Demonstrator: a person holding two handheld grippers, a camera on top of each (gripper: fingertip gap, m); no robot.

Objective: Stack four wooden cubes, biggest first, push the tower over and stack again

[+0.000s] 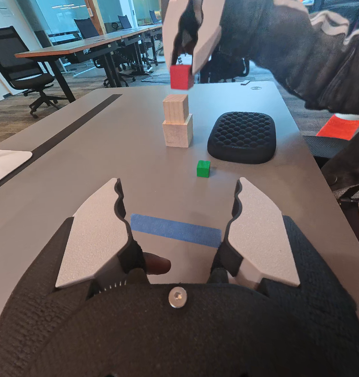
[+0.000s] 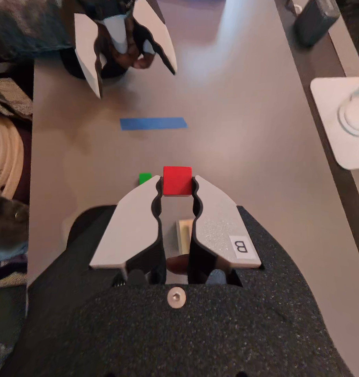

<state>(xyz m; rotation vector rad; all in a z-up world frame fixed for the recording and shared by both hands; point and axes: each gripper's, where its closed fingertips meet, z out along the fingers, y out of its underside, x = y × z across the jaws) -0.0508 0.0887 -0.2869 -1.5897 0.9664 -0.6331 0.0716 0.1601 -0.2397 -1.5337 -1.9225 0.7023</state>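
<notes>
Red cube (image 2: 177,181) level, faces square, clamped in right gripper (image 2: 177,179) jaws; left gripper (image 1: 178,183) jaws apart.

I see a smooth grey table (image 1: 93,163). Directly on it, at centre frame, rests a large pale wooden cube (image 1: 177,132); lower right of it a small green wooden cube (image 1: 203,168). A black dimpled cushion pad (image 1: 241,137) lies at right, a strip of blue tape (image 1: 175,229) lower centre, and a white flat pad (image 1: 7,163) at the left edge.
</notes>
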